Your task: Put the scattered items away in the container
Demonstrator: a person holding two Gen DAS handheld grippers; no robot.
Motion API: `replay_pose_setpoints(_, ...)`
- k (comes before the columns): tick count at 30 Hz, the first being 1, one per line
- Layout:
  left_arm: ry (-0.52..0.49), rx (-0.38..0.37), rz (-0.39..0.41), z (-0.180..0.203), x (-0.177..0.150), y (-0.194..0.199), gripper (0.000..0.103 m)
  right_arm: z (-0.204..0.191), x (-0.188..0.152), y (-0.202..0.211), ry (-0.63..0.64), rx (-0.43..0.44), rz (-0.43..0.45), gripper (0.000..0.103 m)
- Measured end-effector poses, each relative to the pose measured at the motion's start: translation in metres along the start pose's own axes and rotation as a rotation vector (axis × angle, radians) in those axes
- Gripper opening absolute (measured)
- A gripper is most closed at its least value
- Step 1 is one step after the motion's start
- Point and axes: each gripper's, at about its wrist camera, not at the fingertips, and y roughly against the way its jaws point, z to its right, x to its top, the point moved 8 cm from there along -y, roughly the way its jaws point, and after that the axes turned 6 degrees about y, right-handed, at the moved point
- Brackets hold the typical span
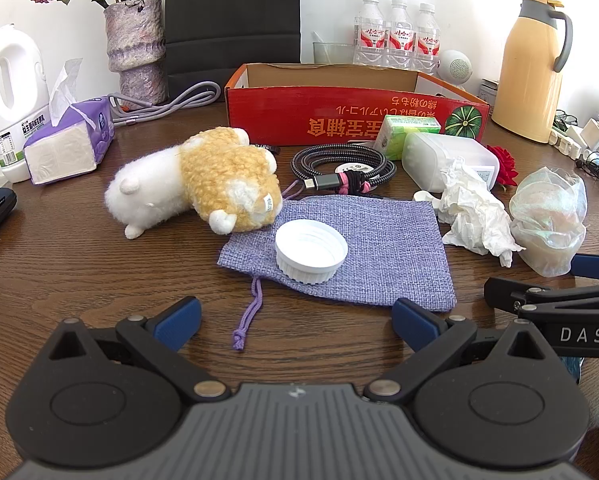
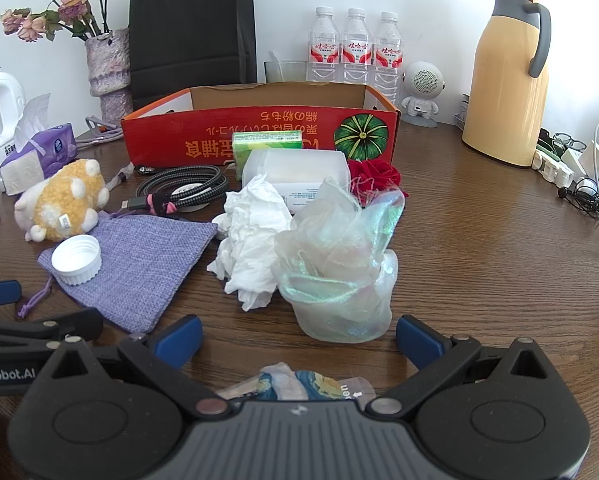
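L claw (image 1: 295, 324) spread wide, empty, above purple pouch (image 1: 363, 248) w/ white cap (image 1: 311, 250) | R claw (image 2: 299, 340) wide, empty, near iridescent bag (image 2: 339, 272) | my red box (image 2: 259, 136) at table (image 2: 499, 260) rear, items outside

— In the red cardboard box (image 1: 339, 114) at 12 o'clock? 
— Nothing visible; open-topped, upright.

— Scattered before it? 
— Plush hamster (image 1: 195, 178) toppled at 10; white cap (image 1: 311, 250), open side up, on flat purple pouch (image 1: 379, 248); coiled cable (image 1: 339, 168); crumpled tissue (image 1: 473, 210) and gauzy bag (image 1: 549, 222) at 3.
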Motion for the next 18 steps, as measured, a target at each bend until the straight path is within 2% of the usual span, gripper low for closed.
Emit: replay_pose_setpoints(18, 0.000, 0.001, 0.000, 0.0019, -0.0010, -0.0008, 0.103, 0.0001, -0.0001, -0.0001, 0.000, 0.000, 0.000, 0.103)
